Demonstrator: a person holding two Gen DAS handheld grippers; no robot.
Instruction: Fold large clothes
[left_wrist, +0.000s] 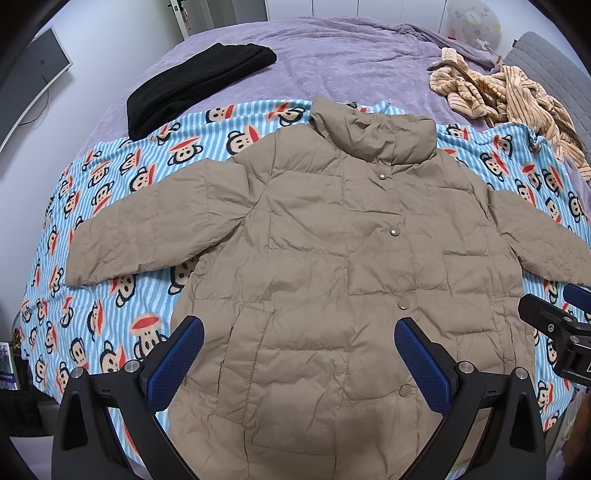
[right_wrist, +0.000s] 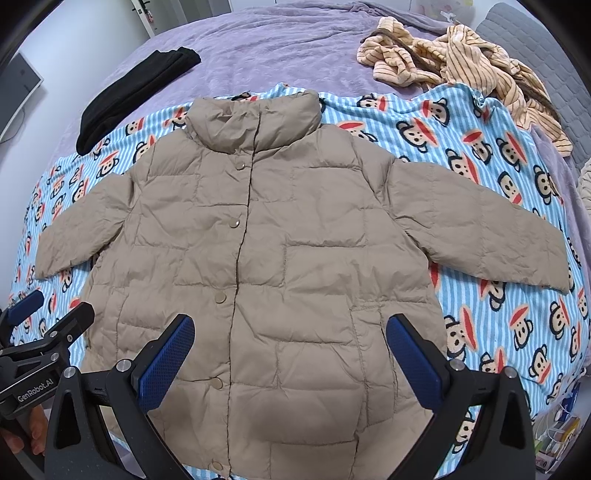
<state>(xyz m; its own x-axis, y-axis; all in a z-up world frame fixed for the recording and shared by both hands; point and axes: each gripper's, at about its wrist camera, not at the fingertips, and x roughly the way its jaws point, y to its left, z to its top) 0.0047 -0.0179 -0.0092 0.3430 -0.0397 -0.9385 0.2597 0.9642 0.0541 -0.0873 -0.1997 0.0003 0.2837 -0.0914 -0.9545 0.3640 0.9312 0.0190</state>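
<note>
monkey-print blanket (left_wrist: 110, 177), black garment (left_wrist: 192, 81), striped robe (left_wrist: 498, 88)

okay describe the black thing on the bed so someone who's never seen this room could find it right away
Start at the wide purple bedspread and find the blue striped monkey-print blanket spread over its near part. At that blanket's far left corner lies a folded black knit garment, beyond the tan puffer jacket. It is the only dark item; the other loose clothing is a crumpled orange striped heap far right.

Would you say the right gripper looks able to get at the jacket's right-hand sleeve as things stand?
Probably yes. The right gripper hovers open over the tan jacket, and the sleeve lies flat and spread on the monkey-print blanket with nothing on it or across the way.
</note>
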